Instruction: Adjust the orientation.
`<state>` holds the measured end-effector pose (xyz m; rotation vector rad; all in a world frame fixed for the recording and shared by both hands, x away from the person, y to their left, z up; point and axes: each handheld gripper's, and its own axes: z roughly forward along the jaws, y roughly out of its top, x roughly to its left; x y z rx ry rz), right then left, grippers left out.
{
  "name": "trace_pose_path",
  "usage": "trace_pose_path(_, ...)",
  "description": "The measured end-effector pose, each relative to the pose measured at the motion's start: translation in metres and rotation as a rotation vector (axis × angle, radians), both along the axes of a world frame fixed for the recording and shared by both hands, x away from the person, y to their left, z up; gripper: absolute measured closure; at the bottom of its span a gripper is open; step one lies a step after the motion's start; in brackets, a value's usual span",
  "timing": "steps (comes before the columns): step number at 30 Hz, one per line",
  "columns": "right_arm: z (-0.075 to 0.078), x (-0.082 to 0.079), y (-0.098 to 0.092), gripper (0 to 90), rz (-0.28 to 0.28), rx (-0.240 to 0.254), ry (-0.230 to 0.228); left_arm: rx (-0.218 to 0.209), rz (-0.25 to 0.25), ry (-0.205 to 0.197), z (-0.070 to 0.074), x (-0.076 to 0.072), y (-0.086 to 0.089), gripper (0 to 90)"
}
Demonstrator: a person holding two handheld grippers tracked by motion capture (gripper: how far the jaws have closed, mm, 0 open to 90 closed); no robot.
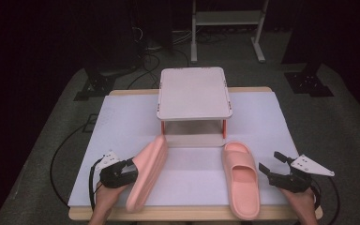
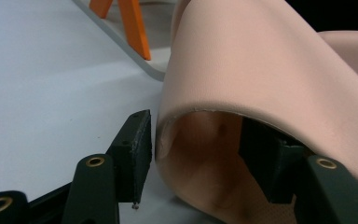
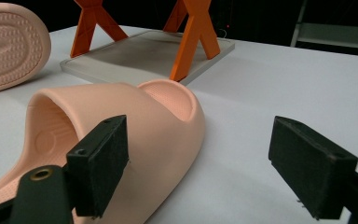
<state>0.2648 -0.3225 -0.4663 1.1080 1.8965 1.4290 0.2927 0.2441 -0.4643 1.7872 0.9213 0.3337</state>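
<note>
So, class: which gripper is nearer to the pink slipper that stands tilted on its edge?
Left. The left gripper has its jaws around the strap of the tilted slipper. The right gripper sits across the table, open, beside the flat slipper.

Each black two-jaw tool (image 1: 132,169) carries a grey three-cornered plate, brass-ringed screw holes, and a trailing black cable.

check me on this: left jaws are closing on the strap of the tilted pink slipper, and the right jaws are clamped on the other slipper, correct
Not quite. The right gripper is open: in the right gripper view its jaws stand wide apart beside the flat slipper, clamping nothing. The rest holds: the left gripper has one jaw inside and one outside the strap of the tilted slipper.
</note>
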Motion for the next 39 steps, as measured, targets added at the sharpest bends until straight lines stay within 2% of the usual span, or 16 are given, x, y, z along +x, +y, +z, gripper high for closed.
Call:
trace_pose_path(16,-0.001,0.0,-0.002,19.4,-0.003,0.007,0.005,-0.01,-0.014,-0.039,0.005,-0.006,-0.008,47.0)
trace_pose_path(26,0.0,0.0,-0.003,19.5,-0.004,0.008,0.008,-0.014,-0.012,-0.039,0.004,-0.006,-0.011,46.9)
trace_pose_path(28,0.0,0.0,-0.003,19.5,-0.003,0.009,0.009,-0.026,-0.031,-0.028,0.003,-0.005,-0.013,45.1)
trace_pose_path(33,0.0,-0.001,-0.004,19.5,0.0,0.013,-0.002,-0.003,-0.041,-0.032,0.002,-0.006,-0.021,44.4)
trace_pose_path(39,0.001,-0.002,-0.005,19.4,0.017,0.02,-0.002,-0.008,-0.054,-0.03,0.002,-0.006,-0.022,42.7)
